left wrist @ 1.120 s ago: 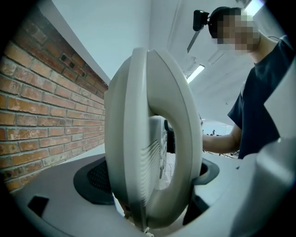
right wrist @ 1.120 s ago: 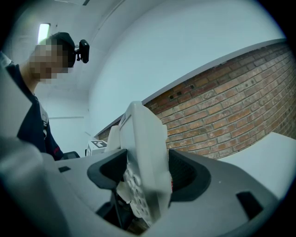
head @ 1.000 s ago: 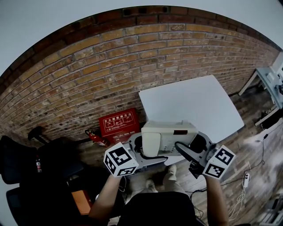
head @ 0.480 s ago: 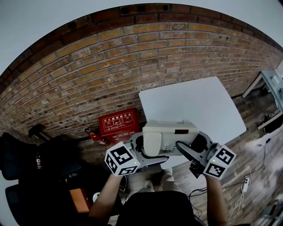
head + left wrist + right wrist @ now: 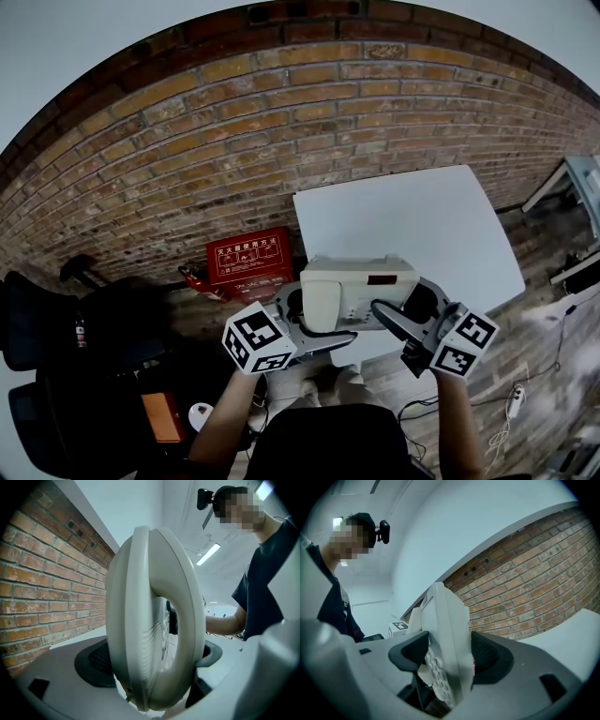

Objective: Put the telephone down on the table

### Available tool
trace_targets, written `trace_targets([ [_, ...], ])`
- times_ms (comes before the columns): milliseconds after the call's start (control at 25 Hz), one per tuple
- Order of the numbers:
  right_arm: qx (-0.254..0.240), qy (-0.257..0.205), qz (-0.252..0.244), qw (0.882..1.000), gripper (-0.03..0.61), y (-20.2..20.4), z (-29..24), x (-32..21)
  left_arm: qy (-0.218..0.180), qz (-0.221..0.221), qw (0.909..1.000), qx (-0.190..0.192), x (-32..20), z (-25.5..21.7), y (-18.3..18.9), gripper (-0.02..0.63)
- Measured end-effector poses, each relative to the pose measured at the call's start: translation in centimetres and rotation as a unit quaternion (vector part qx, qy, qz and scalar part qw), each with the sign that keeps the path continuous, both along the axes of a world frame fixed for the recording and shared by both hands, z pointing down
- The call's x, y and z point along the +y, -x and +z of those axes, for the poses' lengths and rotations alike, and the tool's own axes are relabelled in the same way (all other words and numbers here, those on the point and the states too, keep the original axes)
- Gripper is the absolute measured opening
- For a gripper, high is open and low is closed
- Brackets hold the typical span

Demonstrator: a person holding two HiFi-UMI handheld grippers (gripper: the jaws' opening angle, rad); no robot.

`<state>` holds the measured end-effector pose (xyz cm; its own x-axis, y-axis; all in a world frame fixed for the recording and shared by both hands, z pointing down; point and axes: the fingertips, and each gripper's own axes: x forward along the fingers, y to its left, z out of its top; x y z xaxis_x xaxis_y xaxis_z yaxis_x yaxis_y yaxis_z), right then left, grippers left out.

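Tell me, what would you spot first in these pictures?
A pale grey telephone, clamped between the left tool and the right tool, shows over the near edge of the white table. Behind it runs a big brick wall, with a red box at its foot.

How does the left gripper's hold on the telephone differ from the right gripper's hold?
The left gripper clamps the end with the thick, rounded handset; the right gripper clamps the thinner end with the keypad. In the head view the left gripper is at the telephone's left side, the right gripper at its right. Both are shut on the telephone, near the white table's edge.
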<state>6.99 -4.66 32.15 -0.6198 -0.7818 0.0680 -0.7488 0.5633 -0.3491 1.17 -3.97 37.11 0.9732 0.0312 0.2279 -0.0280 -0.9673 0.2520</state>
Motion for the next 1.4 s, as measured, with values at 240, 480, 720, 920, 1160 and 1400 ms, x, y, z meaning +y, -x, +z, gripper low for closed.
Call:
trace_targets([
  [240,-0.001,0.009,-0.022,1.0,0.268,-0.9,0.8,-1.6,0.011,-0.022,0.9997,-0.007,-1.2,1.0,-1.0,0.464],
  [480,-0.002,0.026,-0.042,0.999,0.27,-1.6,2.1,-3.3,0.028,-0.043,0.9985,-0.016,-2.4,2.4,-1.7,0.463],
  [720,-0.002,0.042,-0.049,0.998,0.272,-2.8,3.6,-4.6,0.043,-0.054,0.9973,-0.024,-3.4,3.9,-3.0,0.465],
  [920,0.002,0.055,-0.059,0.997,0.275,-3.6,4.7,-5.7,0.055,-0.062,0.996,-0.033,-4.1,5.3,-4.0,0.465],
  [1160,-0.005,0.077,-0.07,0.995,0.275,-4.4,6.7,-6.7,0.076,-0.072,0.9936,-0.042,-4.8,7.2,-4.7,0.465],
  [1400,-0.011,0.1,-0.079,0.992,0.275,-5.2,8.8,-7.7,0.097,-0.08,0.9907,-0.052,-5.4,9.1,-5.5,0.465],
])
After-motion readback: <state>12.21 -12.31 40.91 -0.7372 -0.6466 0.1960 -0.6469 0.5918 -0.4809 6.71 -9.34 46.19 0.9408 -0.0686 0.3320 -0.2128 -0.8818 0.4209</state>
